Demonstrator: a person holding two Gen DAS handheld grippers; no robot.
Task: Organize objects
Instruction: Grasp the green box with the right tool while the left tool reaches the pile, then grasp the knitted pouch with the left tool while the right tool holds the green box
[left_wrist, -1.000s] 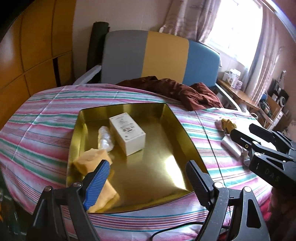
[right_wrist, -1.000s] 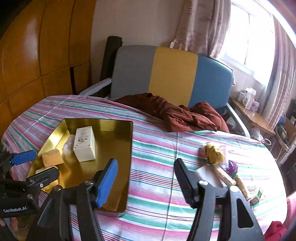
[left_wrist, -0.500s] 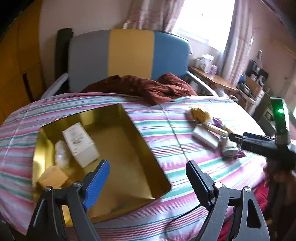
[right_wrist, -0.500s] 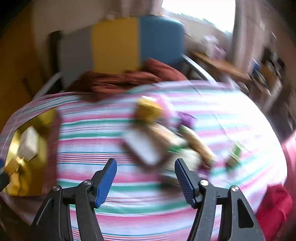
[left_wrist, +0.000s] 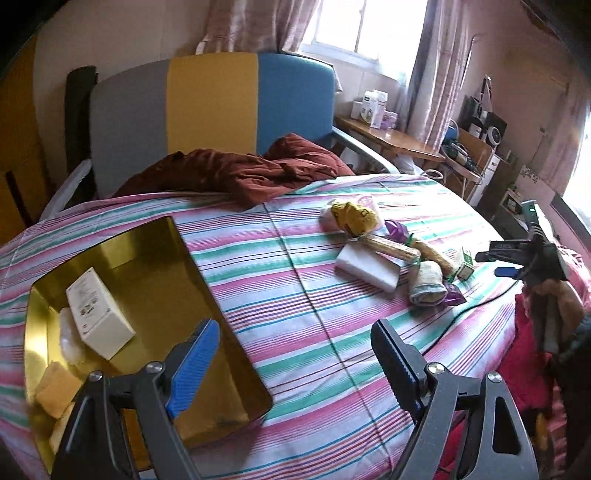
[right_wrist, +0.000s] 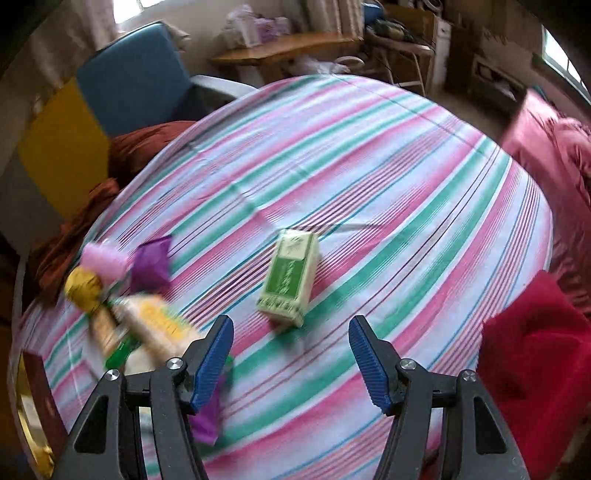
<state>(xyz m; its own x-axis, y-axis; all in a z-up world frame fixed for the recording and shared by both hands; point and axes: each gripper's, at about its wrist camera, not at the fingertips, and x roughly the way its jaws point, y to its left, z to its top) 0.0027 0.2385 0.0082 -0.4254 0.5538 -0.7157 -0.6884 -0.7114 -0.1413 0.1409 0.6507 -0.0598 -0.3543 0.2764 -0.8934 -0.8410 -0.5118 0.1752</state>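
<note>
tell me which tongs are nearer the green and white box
Right. The right tongs hang open just short of the green and white box; the left tongs sit back by the gold tray, across the bed.

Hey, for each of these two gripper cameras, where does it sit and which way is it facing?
Left wrist: sits on the left gripper, facing down across the striped bedspread at the gold tray and the clutter beyond; its two open fingers show, plus the right gripper and the hand holding it.
Right wrist: sits on the right gripper, pointing steeply down at the green box; only its open fingers show.
Shared: bedspread, green box, the yellow bag, and the tricolour headboard.
</note>
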